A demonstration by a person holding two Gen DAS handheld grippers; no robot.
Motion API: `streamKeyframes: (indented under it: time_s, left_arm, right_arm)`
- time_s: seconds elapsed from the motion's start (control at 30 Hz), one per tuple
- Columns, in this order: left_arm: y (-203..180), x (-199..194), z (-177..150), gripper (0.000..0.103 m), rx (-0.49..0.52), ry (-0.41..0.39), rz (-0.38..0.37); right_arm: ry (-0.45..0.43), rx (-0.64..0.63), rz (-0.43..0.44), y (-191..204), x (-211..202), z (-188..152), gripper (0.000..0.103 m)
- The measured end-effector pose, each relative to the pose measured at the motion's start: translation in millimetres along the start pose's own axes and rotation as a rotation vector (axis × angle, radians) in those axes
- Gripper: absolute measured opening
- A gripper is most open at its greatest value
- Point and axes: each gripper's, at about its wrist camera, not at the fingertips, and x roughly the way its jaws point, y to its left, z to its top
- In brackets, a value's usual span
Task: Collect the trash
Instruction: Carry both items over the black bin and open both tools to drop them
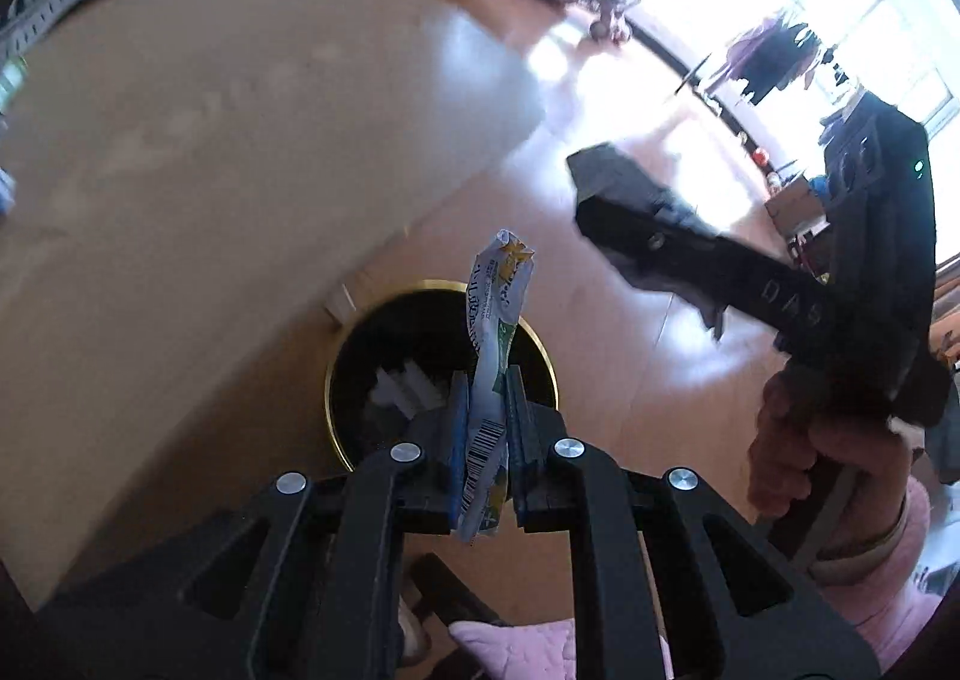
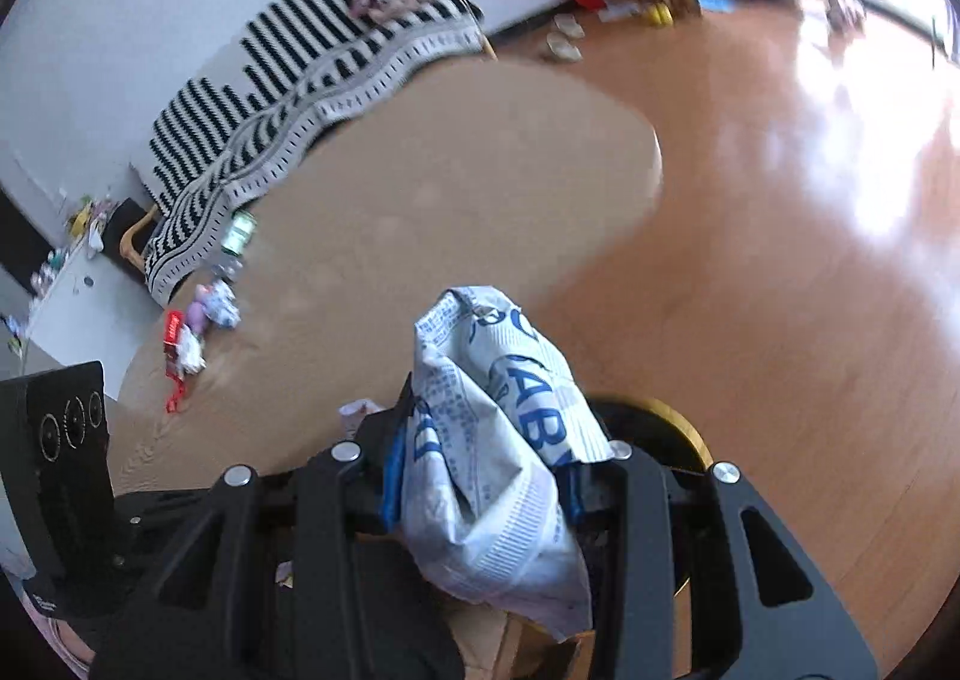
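Pinching a flattened white-and-green wrapper [image 1: 491,380] between nearly closed jaws, the left gripper [image 1: 487,416] hangs right over a black trash bin with a gold rim [image 1: 336,356]. The wrapper stands upright between the blue pads [image 1: 457,440], barcode end down low and its crumpled top poking up past the fingertips. Some white bits [image 1: 402,386] already lie inside the bin, directly below the gripper.

The right gripper [image 2: 486,476] is clamped on a much bulkier piece, a crumpled white bag with blue print [image 2: 498,440], so its jaws sit wider apart around it. The bag bulges out above and below the fingers. The same gold-rimmed bin [image 2: 690,434] peeks out just behind and to the right of that bag.

In the left wrist view the right gripper [image 1: 660,236] shows up off to the side, held in a hand [image 1: 798,440] with a pink sleeve, well above the floor.

Further out, the tan table [image 2: 450,188] carries more litter near its far left edge: a red wrapper [image 2: 173,329], a purple-and-white wrapper [image 2: 210,308] and a small bottle [image 2: 237,236]. A striped black-and-white throw [image 2: 288,80] drapes behind it.
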Motion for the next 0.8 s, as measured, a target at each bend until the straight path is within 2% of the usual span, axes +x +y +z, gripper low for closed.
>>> streamKeyframes:
  time_s: [0.1,0.17,0.23,0.27,0.33,0.4,0.5,0.53,0.6,0.7,0.8]
  left_arm:
    - [0.1,26.2,-0.2,0.011,0.007,0.066,-0.024]
    - [-0.6,35.4,-1.1,0.013,0.010,0.093,-0.019]
    - [2.9,41.9,3.7,0.054,-0.012,0.105,0.041]
    - [3.5,40.9,6.5,0.096,-0.027,0.089,0.073]
    - [7.7,30.2,9.4,0.097,-0.030,0.020,0.090]
    - [9.0,19.0,12.1,0.097,-0.001,0.016,0.088]
    - [12.9,-15.7,22.5,0.097,0.034,-0.058,0.133]
    - [17.2,-35.4,26.0,0.097,0.047,-0.107,0.171]
    - [25.8,-73.9,30.8,0.097,0.049,-0.202,0.265]
    - [51.8,-126.3,29.6,0.097,0.012,-0.301,0.359]
    - [110.4,-183.7,21.2,0.097,-0.088,-0.375,0.492]
  right_arm:
    - [0.082,0.087,-0.002,-30.0,30.2,-21.8,0.038]
    - [0.121,0.134,0.011,-44.4,40.1,-29.5,0.042]
    - [0.160,0.195,0.025,-58.3,44.9,-31.2,0.085]
    - [0.160,0.206,0.010,-63.1,43.4,-29.1,0.088]
    - [0.106,0.209,-0.028,-69.3,32.6,-23.2,0.092]
    - [0.049,0.217,-0.087,-73.3,24.2,-17.2,0.096]
    - [-0.018,0.166,-0.226,-71.8,17.4,-8.5,0.096]
    - [-0.034,0.127,-0.286,-64.9,17.7,-4.6,0.096]
    - [-0.033,0.056,-0.332,-49.8,21.0,4.5,0.096]
    - [-0.069,0.045,-0.273,-27.4,21.4,12.5,0.096]
    - [-0.090,0.010,-0.160,10.9,24.4,28.1,0.096]
